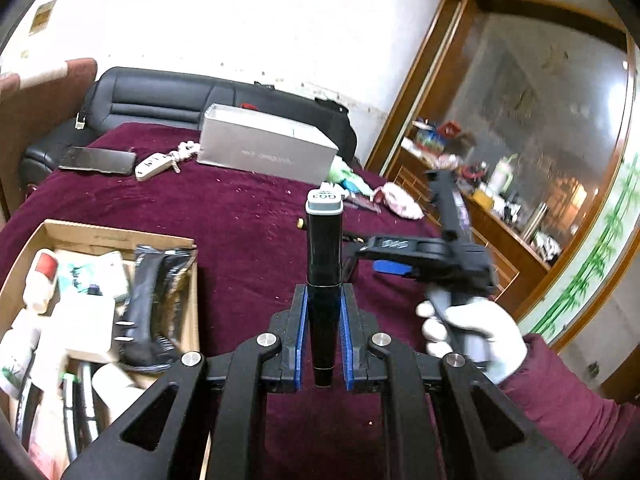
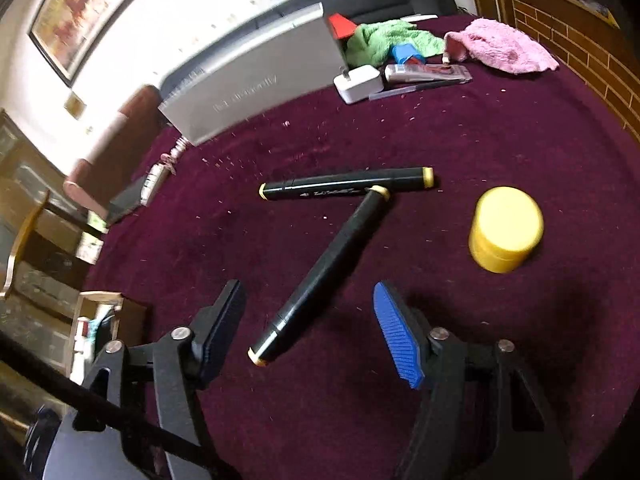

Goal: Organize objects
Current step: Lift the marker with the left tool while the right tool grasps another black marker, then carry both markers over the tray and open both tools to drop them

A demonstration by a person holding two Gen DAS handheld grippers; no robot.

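Note:
My left gripper (image 1: pixel 323 296) is shut on a black marker with a grey cap (image 1: pixel 323 248), which stands upright between the blue pads above the maroon tablecloth (image 1: pixel 240 216). A cardboard box (image 1: pixel 100 236) filled with several items lies to the lower left. My right gripper (image 2: pixel 308 296) is open and hovers over a black marker with yellow ends (image 2: pixel 332 260) lying on the cloth between its fingers, untouched. A second, similar marker (image 2: pixel 348 184) lies crosswise beyond it. In the left wrist view, a white-gloved hand (image 1: pixel 476 332) holds the right gripper (image 1: pixel 380 256).
A yellow jar (image 2: pixel 506 228) stands right of the markers. A long grey box (image 2: pixel 256 76) lies at the back, with a white charger (image 2: pixel 358 82), green cloth (image 2: pixel 384 40) and pink cloth (image 2: pixel 504 46) beside it. A phone (image 1: pixel 98 160) and key fob (image 1: pixel 154 164) lie far left.

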